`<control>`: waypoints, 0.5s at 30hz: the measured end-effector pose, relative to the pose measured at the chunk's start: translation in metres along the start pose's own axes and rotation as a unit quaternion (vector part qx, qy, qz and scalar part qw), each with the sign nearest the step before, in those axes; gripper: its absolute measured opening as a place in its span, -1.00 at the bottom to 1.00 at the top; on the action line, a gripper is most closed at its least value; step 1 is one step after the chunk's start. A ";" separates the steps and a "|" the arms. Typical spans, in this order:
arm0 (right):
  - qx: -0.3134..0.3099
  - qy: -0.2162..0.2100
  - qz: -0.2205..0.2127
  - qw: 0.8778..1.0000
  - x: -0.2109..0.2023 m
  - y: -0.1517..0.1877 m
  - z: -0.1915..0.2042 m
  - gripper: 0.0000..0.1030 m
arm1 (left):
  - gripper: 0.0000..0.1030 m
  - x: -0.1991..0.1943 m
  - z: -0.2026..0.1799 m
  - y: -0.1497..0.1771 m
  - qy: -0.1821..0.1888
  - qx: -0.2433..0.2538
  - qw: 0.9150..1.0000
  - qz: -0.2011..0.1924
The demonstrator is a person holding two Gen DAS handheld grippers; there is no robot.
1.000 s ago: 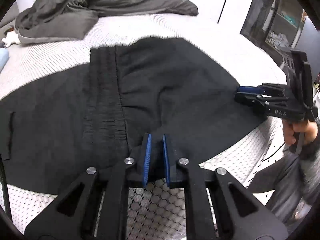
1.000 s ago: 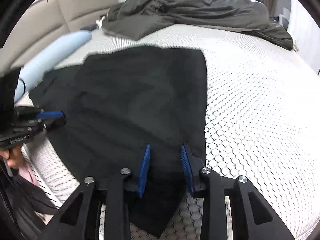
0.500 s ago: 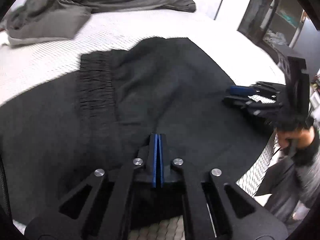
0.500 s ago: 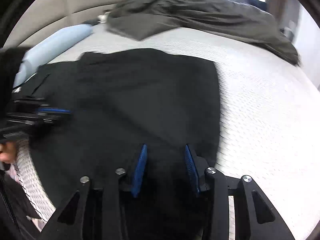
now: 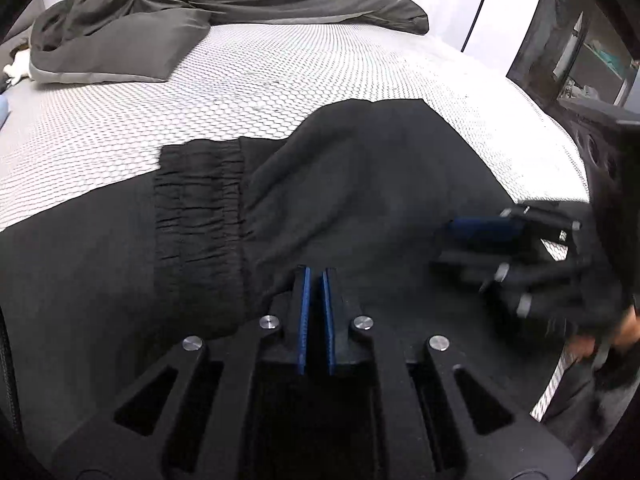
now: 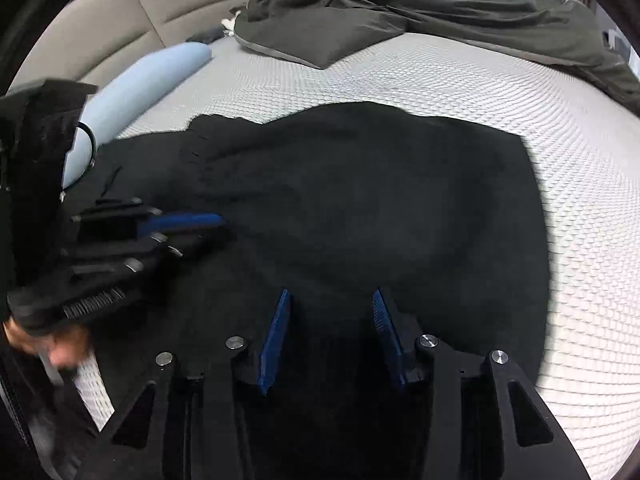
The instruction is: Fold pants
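Observation:
Black pants (image 5: 360, 180) lie spread on the bed, with the gathered waistband (image 5: 200, 208) left of centre in the left wrist view. My left gripper (image 5: 314, 270) rests low on the cloth. Its blue pads stand a thin gap apart with dark fabric between them, and the jaws are starting to open. From the right wrist camera the left gripper (image 6: 220, 228) comes in from the left over the pants (image 6: 360, 200). My right gripper (image 6: 330, 292) hovers over the near part of the pants. Its jaws are opening, the pads wide apart and not pressing the cloth beneath. The right gripper (image 5: 452, 240) shows blurred at right.
A crumpled dark grey duvet (image 5: 200, 0) lies at the far side of the honeycomb-patterned mattress (image 5: 280, 80). A light blue pillow (image 6: 140, 88) sits by the beige headboard (image 6: 160, 12). Dark shelving (image 5: 580, 60) stands beyond the bed's right edge. A hand (image 6: 40, 340) holds the left gripper.
Both grippers have moved forward across the pants, and the near edge of the cloth has come along with them. The left jaws closed to a thin gap. The right jaws have spread wider.

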State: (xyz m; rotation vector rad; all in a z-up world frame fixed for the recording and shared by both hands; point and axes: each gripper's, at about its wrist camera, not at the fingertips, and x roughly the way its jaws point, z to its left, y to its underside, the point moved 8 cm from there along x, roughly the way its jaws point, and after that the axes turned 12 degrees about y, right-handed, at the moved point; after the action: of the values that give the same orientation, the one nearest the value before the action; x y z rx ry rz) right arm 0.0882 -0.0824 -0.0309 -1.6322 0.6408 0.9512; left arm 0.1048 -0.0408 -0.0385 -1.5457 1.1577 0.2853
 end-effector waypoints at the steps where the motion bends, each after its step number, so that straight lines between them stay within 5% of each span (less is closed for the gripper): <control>1: -0.002 0.032 -0.002 0.999 -0.004 0.004 -0.014 -0.17 | -0.88 -0.005 0.003 0.002 -0.004 -0.002 1.000 -0.002; 3: 0.001 0.086 -0.002 0.996 -0.008 0.015 -0.043 -0.16 | -0.88 -0.015 0.007 0.005 -0.011 -0.013 1.000 -0.005; 6: 0.051 0.053 -0.011 0.997 -0.023 0.016 -0.057 -0.15 | -0.88 -0.036 0.002 0.004 -0.029 -0.004 1.000 -0.009; 10: 0.056 0.011 -0.078 0.995 -0.042 -0.014 -0.031 -0.13 | -0.83 -0.039 -0.015 -0.024 -0.026 0.017 0.999 -0.037; 15: 0.038 -0.009 -0.028 0.999 0.015 -0.037 0.018 -0.13 | -0.83 0.019 0.014 -0.038 -0.051 -0.006 0.999 0.010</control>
State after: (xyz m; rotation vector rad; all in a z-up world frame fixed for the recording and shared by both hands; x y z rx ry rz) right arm 0.1216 -0.0545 -0.0260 -1.5647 0.6098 0.8897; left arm 0.1493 -0.0428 -0.0336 -1.5128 1.0941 0.3796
